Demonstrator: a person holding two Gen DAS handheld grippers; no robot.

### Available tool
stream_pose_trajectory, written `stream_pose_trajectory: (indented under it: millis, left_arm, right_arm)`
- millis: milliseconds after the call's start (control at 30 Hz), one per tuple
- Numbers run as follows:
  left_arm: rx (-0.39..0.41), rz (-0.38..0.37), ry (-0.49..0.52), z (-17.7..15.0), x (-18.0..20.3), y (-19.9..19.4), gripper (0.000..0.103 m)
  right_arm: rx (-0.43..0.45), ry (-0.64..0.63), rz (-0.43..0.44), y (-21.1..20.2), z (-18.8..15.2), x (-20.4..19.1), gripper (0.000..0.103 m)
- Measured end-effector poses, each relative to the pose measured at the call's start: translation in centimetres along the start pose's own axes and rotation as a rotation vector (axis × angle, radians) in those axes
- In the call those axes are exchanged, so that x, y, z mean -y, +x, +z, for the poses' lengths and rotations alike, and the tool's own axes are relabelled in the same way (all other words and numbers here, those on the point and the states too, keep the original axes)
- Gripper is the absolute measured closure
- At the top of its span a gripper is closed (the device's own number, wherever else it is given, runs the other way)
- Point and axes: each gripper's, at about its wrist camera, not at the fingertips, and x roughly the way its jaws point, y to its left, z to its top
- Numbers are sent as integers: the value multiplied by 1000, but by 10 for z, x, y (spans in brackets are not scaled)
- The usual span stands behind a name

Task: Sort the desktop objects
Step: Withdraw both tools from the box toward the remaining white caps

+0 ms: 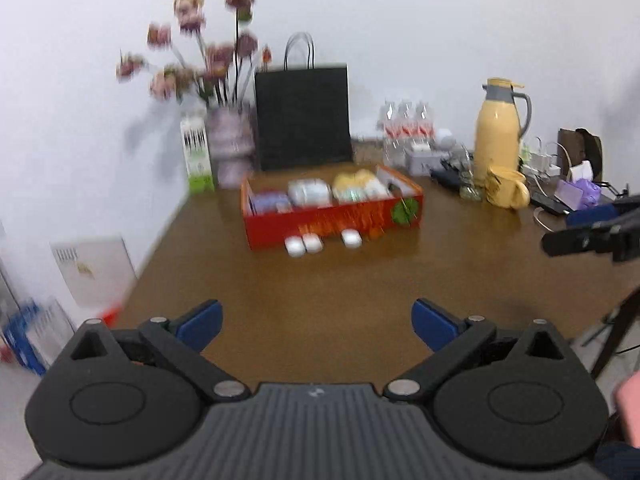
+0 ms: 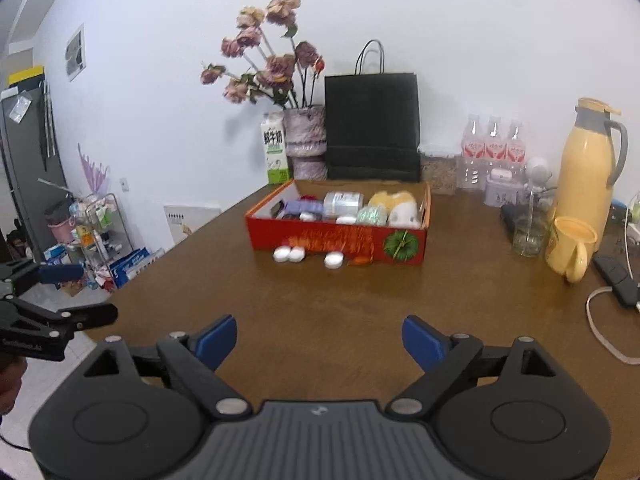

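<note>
The left gripper [image 1: 316,324] has its jaws wide open, with nothing between them. The right gripper [image 2: 319,342] is wide open too and holds nothing. Both hang over the near part of the brown tabletop [image 2: 360,300], well apart from the things on it.

Farther back on the tabletop sits a red box [image 2: 340,238] with no lid. It is full of small packs and soft things. Three little white cases [image 2: 296,255] lie on the tabletop just in front of the box, touching or nearly touching its front wall. Two are side by side and one is a bit to the right.

Behind the box stand a black bag [image 2: 372,128], a vase of pink flowers [image 2: 306,130] and a milk carton [image 2: 274,148]. To the right are water bottles [image 2: 494,148], a yellow jug [image 2: 588,168] and a yellow mug [image 2: 570,250] near it.

The left view is blurry.
</note>
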Motion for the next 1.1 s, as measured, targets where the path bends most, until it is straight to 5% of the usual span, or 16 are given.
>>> stream_pose_trajectory:
  millis: [133,300,533,1100]
  left_arm:
    - [-4,14,-6,-22,2,-1,0]
    - [39,26,-64,-42,16,-8,0]
    - [83,59,-63,-45,29,-16,0]
    - [11,67,-157,-45,13,8,0]
  right_arm:
    - [-24,-67,-35,0,-38,-19,13]
    - [33,101,-16,-3,-66,-15,13]
    - [31,138,-39,1,-70,-16,13]
    - [18,152,5,27,-60,-23,13]
